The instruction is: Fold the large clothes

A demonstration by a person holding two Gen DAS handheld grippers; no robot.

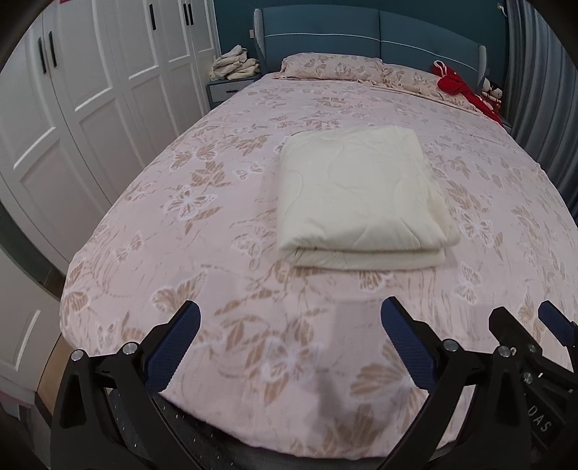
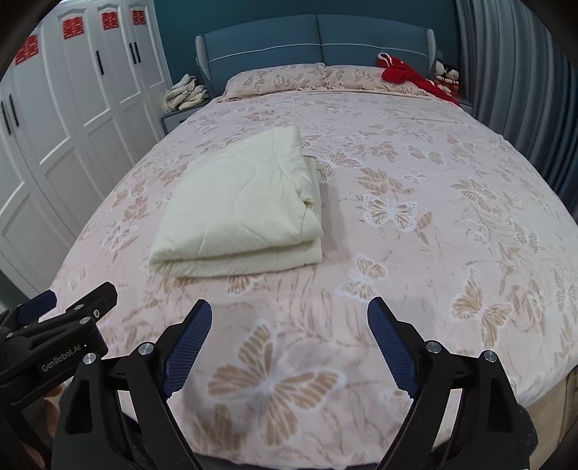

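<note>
The cream quilted blanket (image 1: 361,195) lies folded on the pink butterfly-patterned bedspread (image 1: 216,253). The left gripper (image 1: 290,314) and right gripper (image 2: 289,312) both stand wide apart, holding nothing.

Both cams sit at the foot of the bed (image 1: 151,202), looking fwd and tilted down along their own fingers toward the headboard (image 1: 379,32). Left wrist view is set further left: folded cream quilt (image 1: 361,195) lies near centre, wardrobe doors (image 1: 90,90) fill its left side, and the right gripper (image 1: 531,321) pokes in at the lower right edge. Right wrist view sits further right, so the same quilt (image 2: 242,206) shifts left (curtain (image 2: 513,72) takes up the right edge), w/ the left gripper (image 2: 68,300) at lower left. Both stand back from the quilt. Shared: whole bed top, quilt, pillows, headboard, wardrobe.
</note>
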